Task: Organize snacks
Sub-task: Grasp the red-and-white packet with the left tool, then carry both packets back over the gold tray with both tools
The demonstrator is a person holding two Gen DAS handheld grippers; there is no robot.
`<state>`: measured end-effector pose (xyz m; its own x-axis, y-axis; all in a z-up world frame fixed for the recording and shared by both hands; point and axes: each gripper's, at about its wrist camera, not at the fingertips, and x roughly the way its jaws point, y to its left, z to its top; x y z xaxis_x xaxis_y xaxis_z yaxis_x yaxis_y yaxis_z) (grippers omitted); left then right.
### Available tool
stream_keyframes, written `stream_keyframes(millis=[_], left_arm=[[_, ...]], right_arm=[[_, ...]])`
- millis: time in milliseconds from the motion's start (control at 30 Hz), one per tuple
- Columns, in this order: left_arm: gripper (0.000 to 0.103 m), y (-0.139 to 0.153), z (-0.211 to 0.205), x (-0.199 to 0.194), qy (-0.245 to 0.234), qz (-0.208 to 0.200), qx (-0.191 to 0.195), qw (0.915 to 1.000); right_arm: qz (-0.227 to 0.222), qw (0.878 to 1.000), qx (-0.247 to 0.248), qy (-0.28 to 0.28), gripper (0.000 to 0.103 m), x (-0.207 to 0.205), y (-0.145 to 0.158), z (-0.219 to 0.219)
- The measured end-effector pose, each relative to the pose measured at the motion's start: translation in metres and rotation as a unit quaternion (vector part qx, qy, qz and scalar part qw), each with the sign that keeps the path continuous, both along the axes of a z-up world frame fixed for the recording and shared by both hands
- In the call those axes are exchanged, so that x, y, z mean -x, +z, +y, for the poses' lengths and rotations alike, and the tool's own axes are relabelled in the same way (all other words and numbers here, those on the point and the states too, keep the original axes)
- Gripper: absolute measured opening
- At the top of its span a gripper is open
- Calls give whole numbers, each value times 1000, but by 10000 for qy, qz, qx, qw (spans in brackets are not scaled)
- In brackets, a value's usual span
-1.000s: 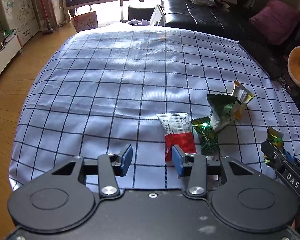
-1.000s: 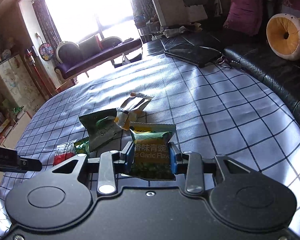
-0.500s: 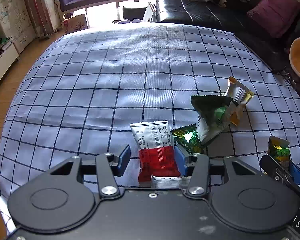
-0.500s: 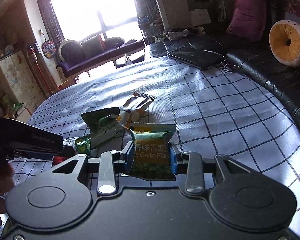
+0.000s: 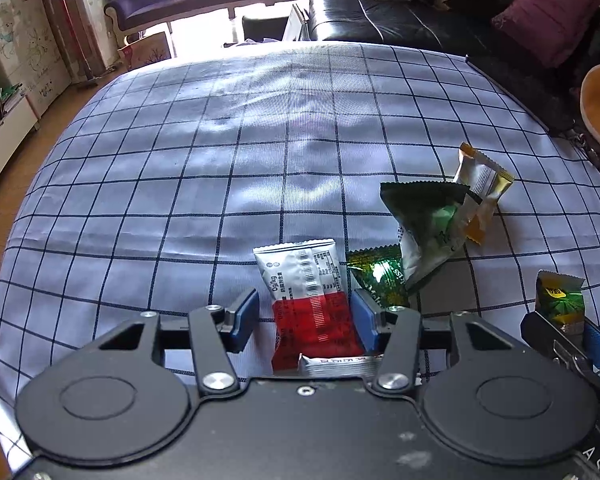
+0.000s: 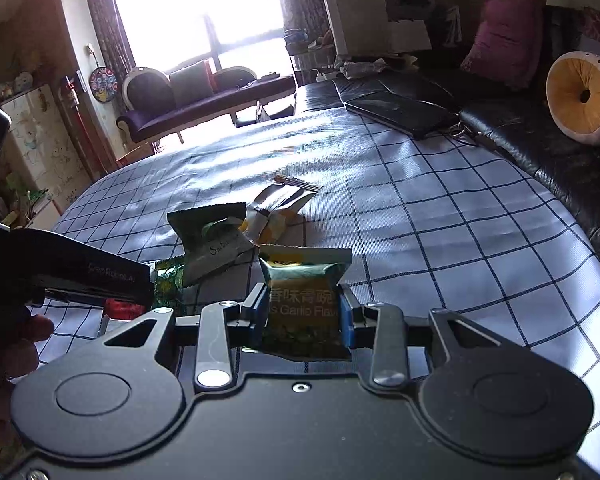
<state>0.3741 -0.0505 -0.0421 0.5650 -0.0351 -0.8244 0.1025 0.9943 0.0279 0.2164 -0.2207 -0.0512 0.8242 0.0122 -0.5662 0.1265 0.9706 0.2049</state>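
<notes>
A red-and-white snack packet (image 5: 300, 276) lies flat on the checked tablecloth (image 5: 220, 160). My left gripper (image 5: 304, 316) straddles it with its jaws opening; the left pad stands clear of the packet. Right of it lie a small shiny green packet (image 5: 380, 276), a dark green packet (image 5: 424, 216) and a silver-yellow packet (image 5: 482, 176) in a loose heap. My right gripper (image 6: 303, 314) is shut on a green garlic-pea packet (image 6: 304, 280), held upright just above the cloth, right of the heap. The left gripper's black body (image 6: 80, 276) hides most of the red packet (image 6: 120, 306).
A black sofa borders the table's far and right sides, with a closed laptop (image 6: 400, 110), a round yellow cushion (image 6: 580, 96) and a purple cushion (image 5: 548, 16). Wooden floor (image 5: 4, 200) drops off on the left. A person's hand (image 6: 12, 344) holds the left gripper.
The left gripper came forward and down over the red-and-white packet, which now lies between its jaws, and the jaws spread wider. The right gripper stayed put with its packet.
</notes>
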Motion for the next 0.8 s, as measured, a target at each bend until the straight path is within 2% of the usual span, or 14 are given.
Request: stream_keyframes(millis=[267,333,400,433,600,800], left_arm=[[51,0,1,3,-4,-46,12,10000],[46,0,2,3,-33,-27,105,9999],[36,3,4,3,-20,-57,148,9999],[35,4,5,3,-20,-69,172,9998],[34,10,12,5,19,-100,305,9995],[34,35,27,25,18,-269,512,9983]], right_arm=[[28,10000,69,18,45,-1,-1,2],[21,10000,80,26,45,-1,-1,3],[6,9999,100,41,45,0,-1,3],[-2,9999,112,45,45,0,-1,4],[-29,9998,181,50,45,1,-1,5],[-36,9996,262,20,45,1,-3,6]])
